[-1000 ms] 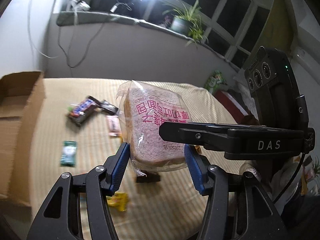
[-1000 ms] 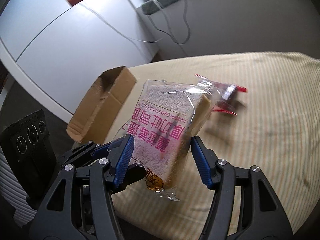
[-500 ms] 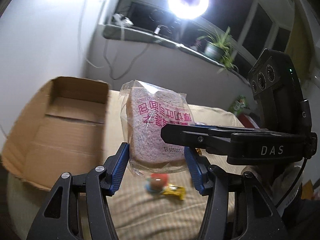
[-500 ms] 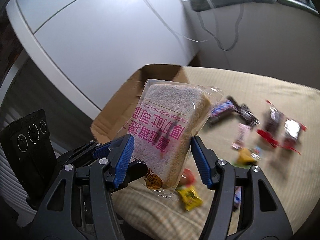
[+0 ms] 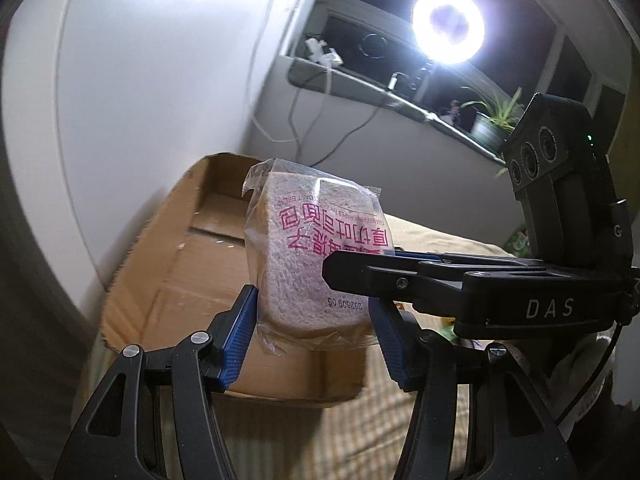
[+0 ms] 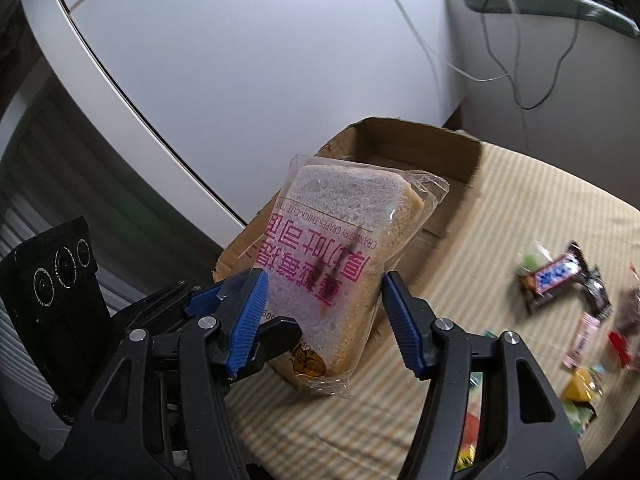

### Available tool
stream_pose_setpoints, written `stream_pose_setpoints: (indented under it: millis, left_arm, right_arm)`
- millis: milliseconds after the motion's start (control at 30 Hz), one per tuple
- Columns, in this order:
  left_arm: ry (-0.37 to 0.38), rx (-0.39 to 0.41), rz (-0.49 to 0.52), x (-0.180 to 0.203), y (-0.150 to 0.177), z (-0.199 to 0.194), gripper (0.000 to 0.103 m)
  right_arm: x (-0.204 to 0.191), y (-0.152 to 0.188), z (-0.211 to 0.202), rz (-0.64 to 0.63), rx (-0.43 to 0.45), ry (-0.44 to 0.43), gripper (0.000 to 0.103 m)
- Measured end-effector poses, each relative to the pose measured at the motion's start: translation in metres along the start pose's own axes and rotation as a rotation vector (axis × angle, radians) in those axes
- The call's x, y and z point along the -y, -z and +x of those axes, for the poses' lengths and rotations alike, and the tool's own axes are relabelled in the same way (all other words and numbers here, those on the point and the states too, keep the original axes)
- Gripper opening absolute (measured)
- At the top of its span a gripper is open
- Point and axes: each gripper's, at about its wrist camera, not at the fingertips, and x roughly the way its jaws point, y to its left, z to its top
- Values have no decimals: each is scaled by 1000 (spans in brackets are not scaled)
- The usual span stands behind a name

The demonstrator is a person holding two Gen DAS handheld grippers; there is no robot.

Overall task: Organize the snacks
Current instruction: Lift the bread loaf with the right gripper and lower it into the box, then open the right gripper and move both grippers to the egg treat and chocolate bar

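A wrapped slice of toast bread (image 5: 316,264) hangs in the air just above the near edge of an open cardboard box (image 5: 200,264), clamped from two sides by the left tongs (image 5: 314,336) and right tongs (image 6: 324,320). The box floor looks bare. Loose snacks (image 6: 560,276) lie scattered on the striped cloth surface (image 6: 500,216), so sorting seems barely begun.

Two black handheld grippers with blue pads

The left gripper (image 5: 312,344) and right gripper (image 6: 324,320) share black triangular-cutout fingers, ribbed blue pads (image 5: 240,340), silver screws; the right's body reads "DAS", with three lenses.
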Motion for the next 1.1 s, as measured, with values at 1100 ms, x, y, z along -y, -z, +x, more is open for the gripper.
stream_pose_setpoints:
  millis: [1100]
  left_arm:
    - [-126, -38, 4, -11, 8, 1, 55]
  right_arm:
    - [0, -8, 18, -68, -40, 93, 63]
